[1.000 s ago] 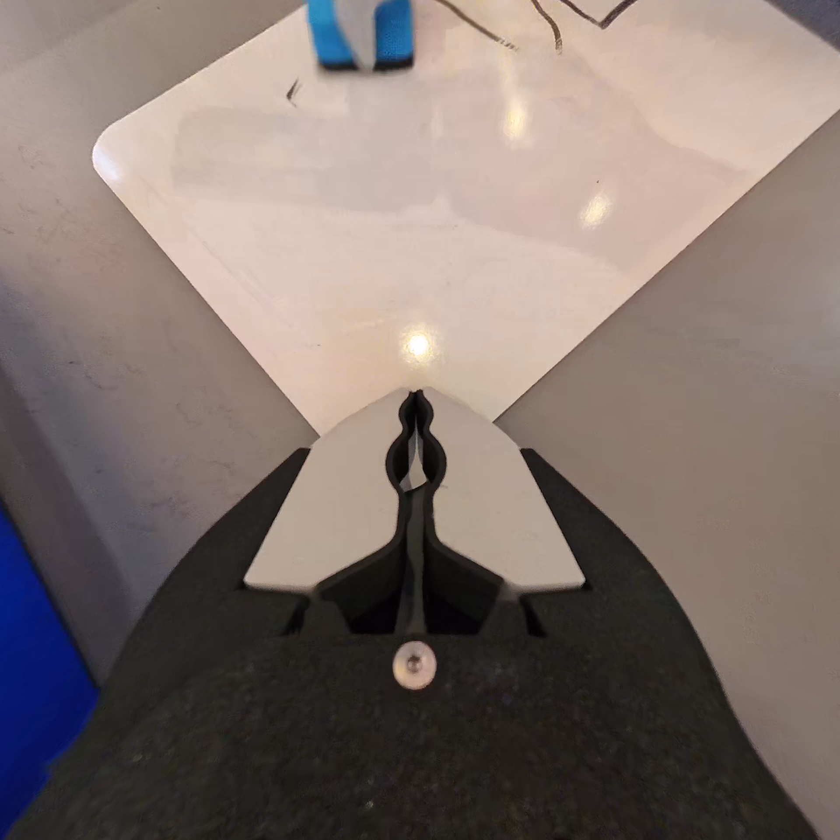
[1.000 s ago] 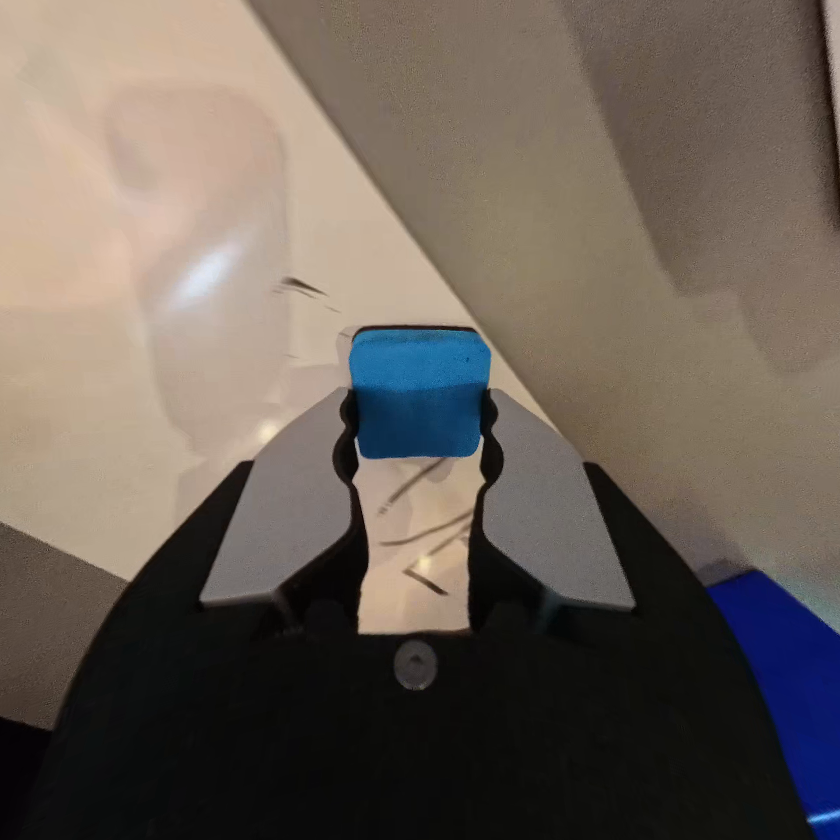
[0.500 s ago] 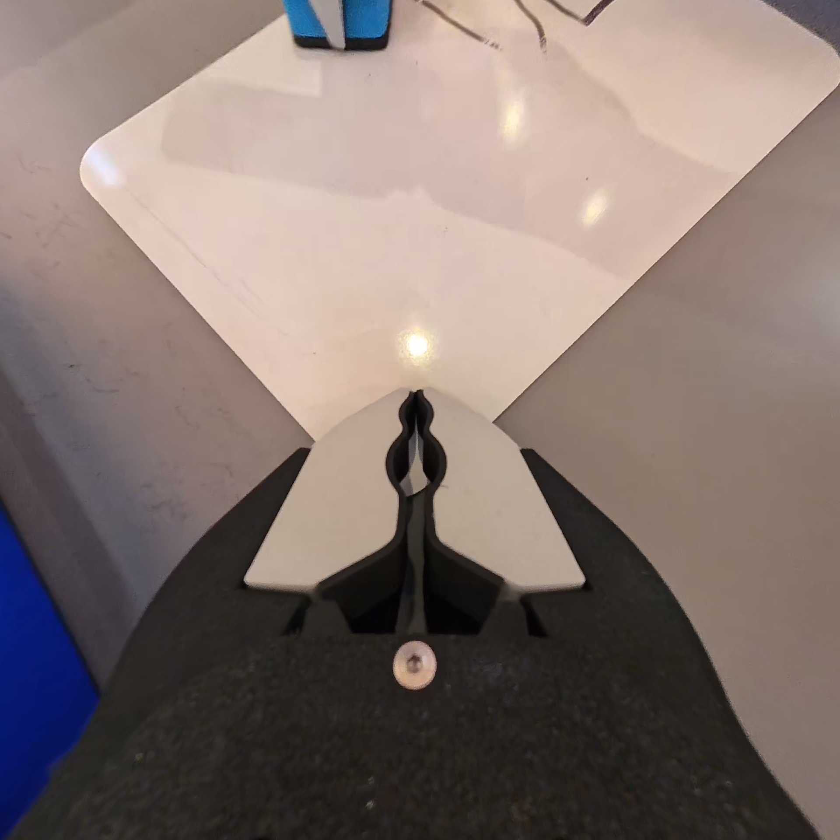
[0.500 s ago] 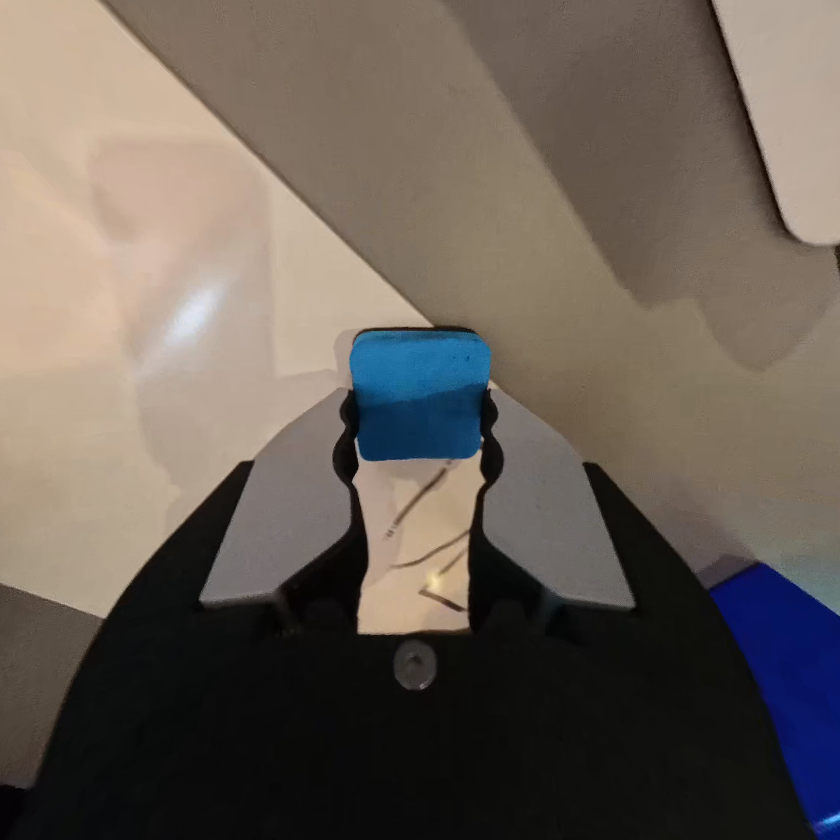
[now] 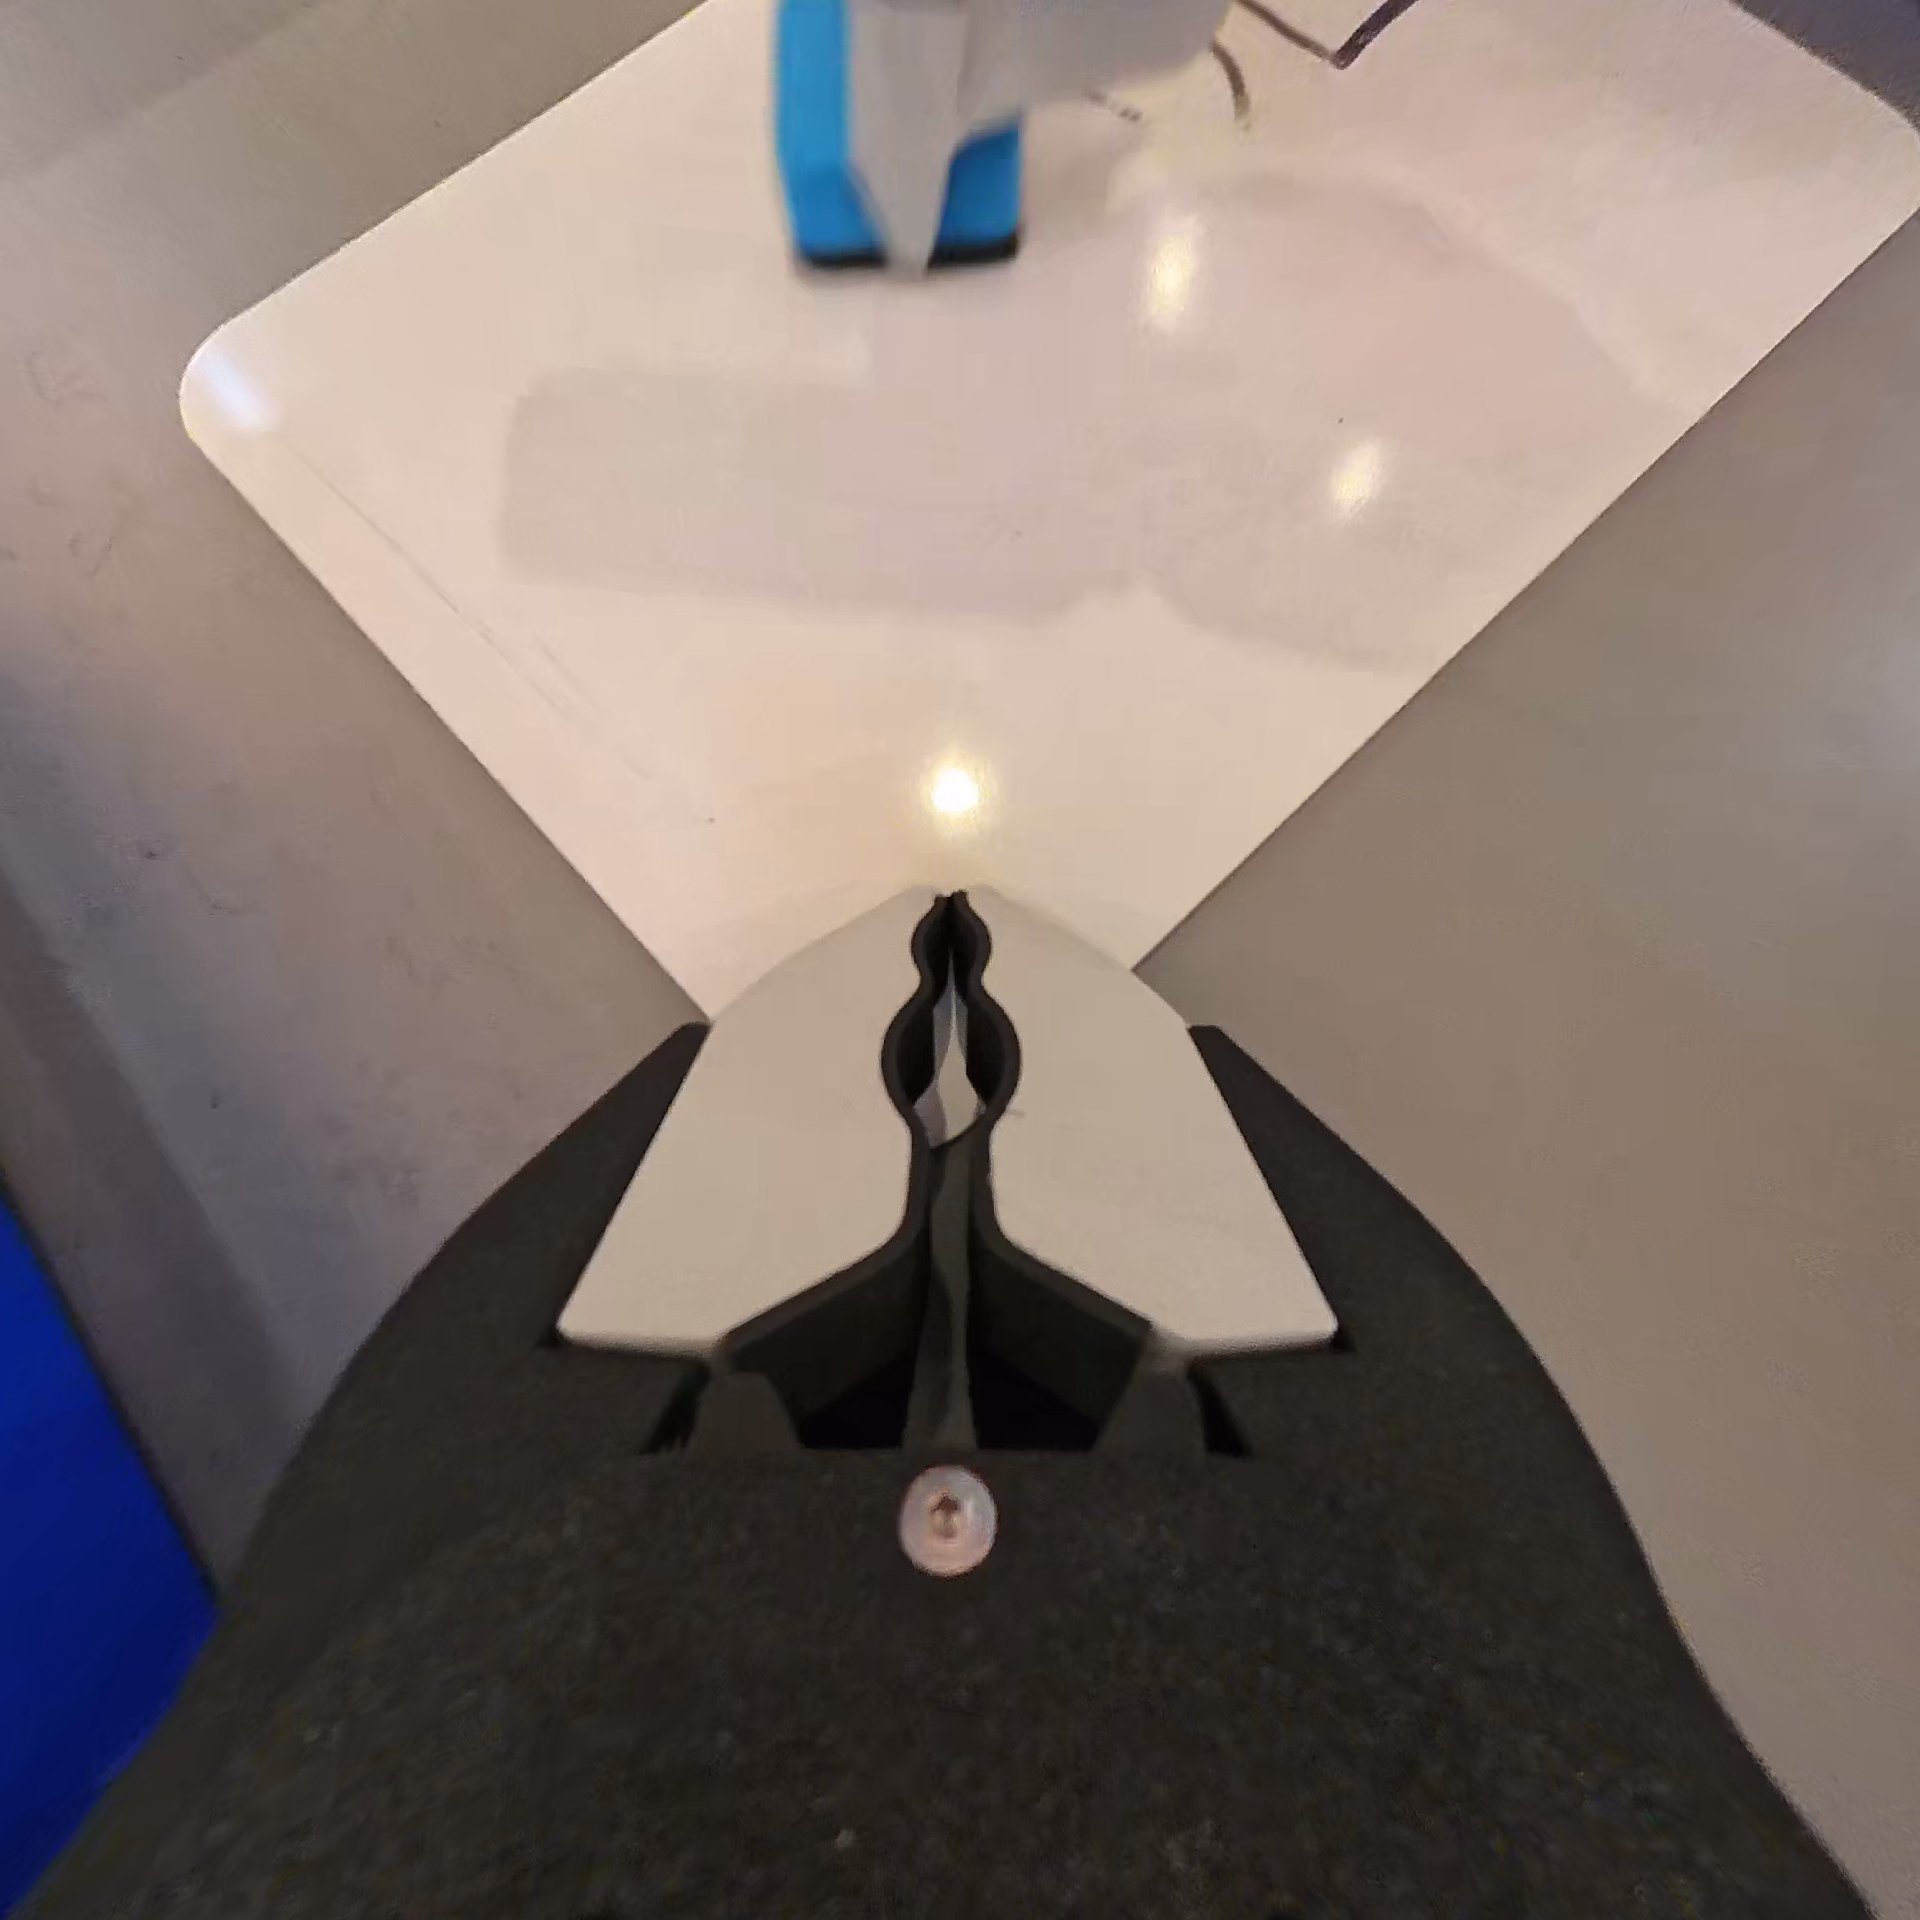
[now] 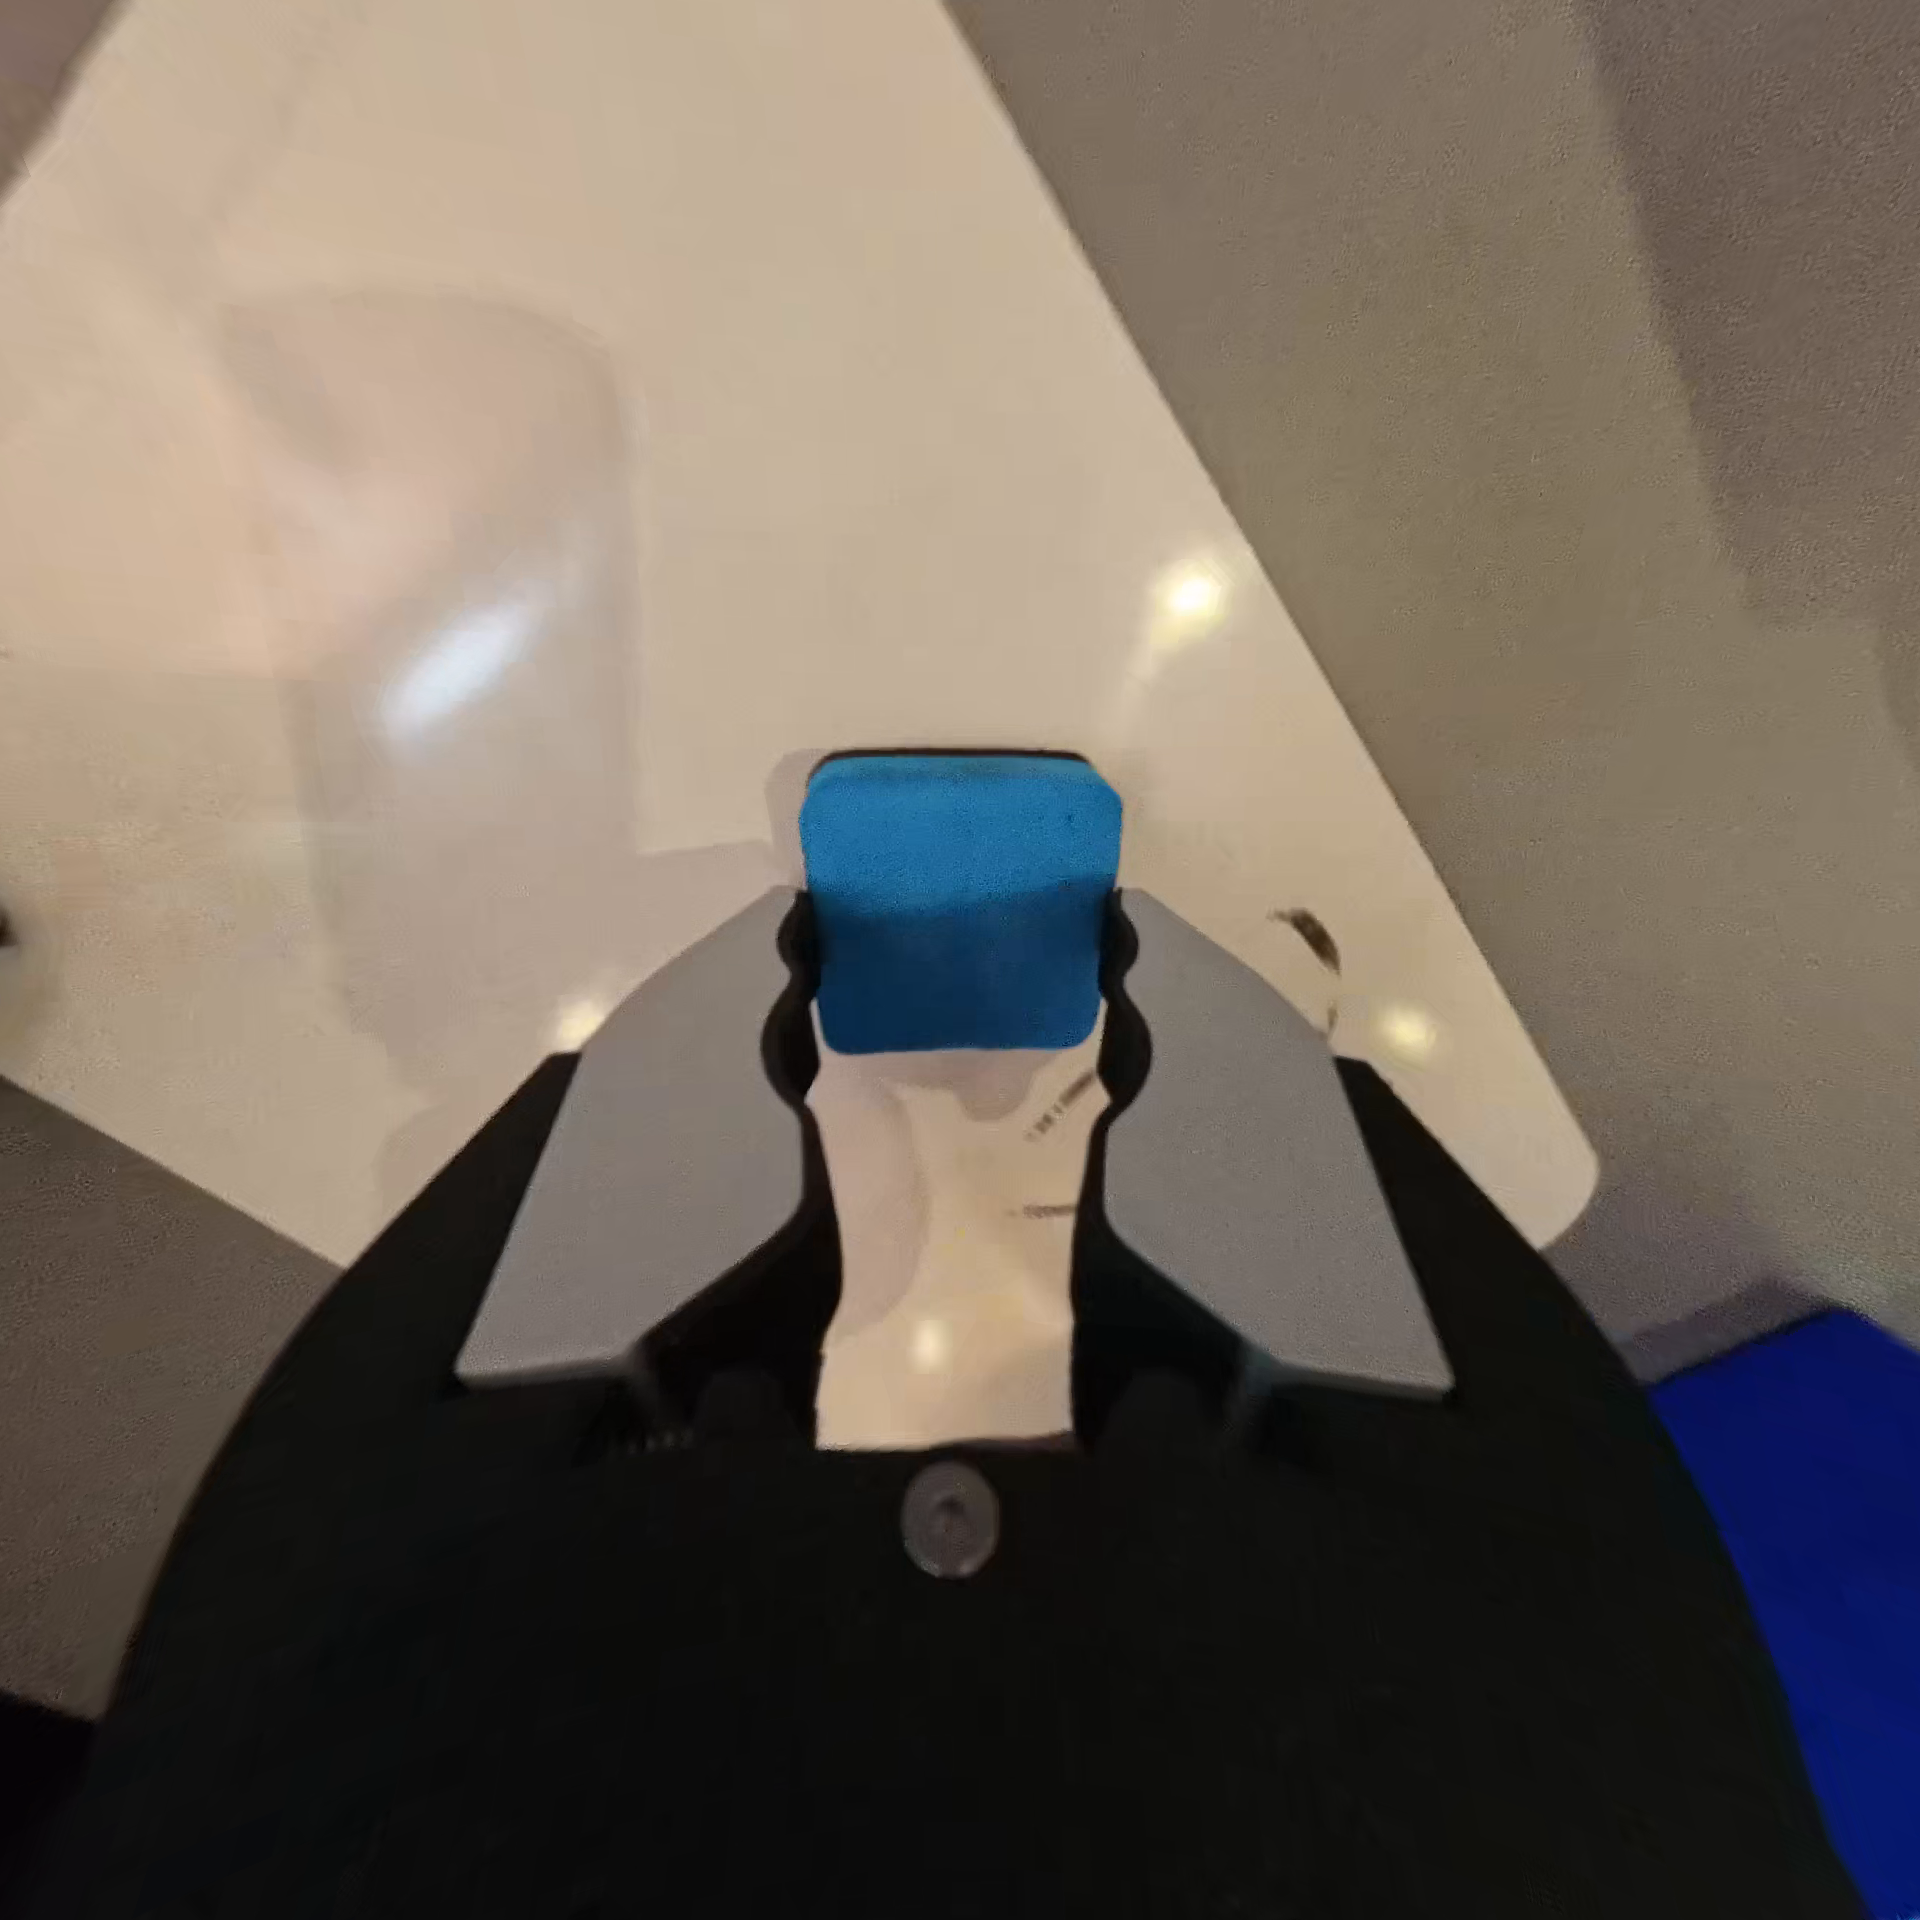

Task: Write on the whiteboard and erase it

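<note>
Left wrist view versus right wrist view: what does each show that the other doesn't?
Only the left wrist view shows the left hand-held gripper, shut on a near corner of the whiteboard, plus the eraser's dark base.

Only the right wrist view shows dark smudges by the board's right edge.

Both show the right hand-held gripper clamping the blue eraser, and leftover marker lines.

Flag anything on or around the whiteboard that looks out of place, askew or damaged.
Nothing looks damaged or spilled. The whiteboard lies cornerwise to the left gripper, which is shut at its near corner. The right gripper clamps the blue eraser. A few black marker strokes remain beside it, as expected mid-erasing.
</note>
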`<state>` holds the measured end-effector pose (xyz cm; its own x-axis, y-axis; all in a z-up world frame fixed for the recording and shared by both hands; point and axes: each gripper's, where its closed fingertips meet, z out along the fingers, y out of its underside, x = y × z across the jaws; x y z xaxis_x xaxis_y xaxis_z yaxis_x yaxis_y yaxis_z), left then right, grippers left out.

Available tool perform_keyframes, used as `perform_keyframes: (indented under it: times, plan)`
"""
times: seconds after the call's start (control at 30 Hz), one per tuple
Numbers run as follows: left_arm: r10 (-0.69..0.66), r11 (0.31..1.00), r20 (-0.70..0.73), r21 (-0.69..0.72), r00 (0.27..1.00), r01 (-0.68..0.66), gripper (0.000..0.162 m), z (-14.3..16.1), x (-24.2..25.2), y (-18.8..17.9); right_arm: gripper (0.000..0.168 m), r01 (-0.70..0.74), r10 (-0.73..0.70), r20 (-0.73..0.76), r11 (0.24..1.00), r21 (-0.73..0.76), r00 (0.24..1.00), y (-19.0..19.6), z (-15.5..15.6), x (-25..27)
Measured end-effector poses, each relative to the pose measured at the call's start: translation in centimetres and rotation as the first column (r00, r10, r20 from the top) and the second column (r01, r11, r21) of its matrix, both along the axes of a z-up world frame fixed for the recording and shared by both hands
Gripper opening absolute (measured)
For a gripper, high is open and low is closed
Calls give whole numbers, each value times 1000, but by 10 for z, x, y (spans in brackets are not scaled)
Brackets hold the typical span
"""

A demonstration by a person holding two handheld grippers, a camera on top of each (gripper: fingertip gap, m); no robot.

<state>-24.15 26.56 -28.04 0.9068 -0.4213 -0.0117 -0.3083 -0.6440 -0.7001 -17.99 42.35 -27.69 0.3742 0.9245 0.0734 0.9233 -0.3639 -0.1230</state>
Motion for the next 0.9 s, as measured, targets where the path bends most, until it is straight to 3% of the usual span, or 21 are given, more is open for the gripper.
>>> perform_keyframes:
  times: [0.07, 0.1, 0.2, 0.27, 0.33, 0.43, 0.5, 0.6, 0.67, 0.73, 0.83, 0.9]
  plan:
    - [-3, 1000, 0, -1, 1000, 3, 0, 0, 2, 1, 52, -99, 98, 15, 994, 57, 995, -11, 1, -21]
    - [-6, 1000, -1, 0, 1000, 6, 0, 0, 3, 1, 52, -59, 59, 0, 998, 24, 998, -5, 0, -15]
    - [-7, 1000, 2, 1, 1000, 7, 0, 0, 2, 0, 52, 220, -220, 2, 976, 11, 976, 63, 0, 57]
    - [-3, 1000, 7, -1, 1000, 3, 0, 0, 1, -1, 52, 331, -331, 11, 944, -6, 944, 84, 0, 88]
    - [-5, 1000, 8, -2, 1000, 5, 0, 0, 2, -1, 52, 281, -281, 11, 960, 11, 960, 73, 0, 69]
    - [-7, 1000, 15, -7, 1000, 7, 0, 0, 2, 0, 52, 80, -79, -19, 996, 39, 997, 28, 1, 10]
    - [-9, 1000, 19, -8, 1000, 10, 0, 0, 2, 0, 52, 55, -55, -12, 998, 40, 998, 23, 2, 14]
    - [-7, 1000, 11, -3, 1000, 7, 0, 0, 2, 0, 52, 262, -268, 47, 960, 100, 962, 76, 4, 95]
    - [-6, 1000, 1, 1, 1000, 6, 0, 0, 2, 0, 52, 360, -360, 8, 933, 22, 933, 82, 2, 115]
    - [-7, 1000, 1, 0, 1000, 7, 0, 0, 2, 0, 52, 275, -278, 39, 959, 67, 960, 70, 4, 93]
    - [-9, 1000, 7, -4, 1000, 9, 0, 0, 3, 2, 52, 3, -5, 30, 997, 72, 1000, 6, 4, 20]
    - [-11, 1000, 12, -6, 1000, 11, 0, 0, 3, 3, 52, -48, 46, 32, 997, 53, 998, -12, 4, 17]
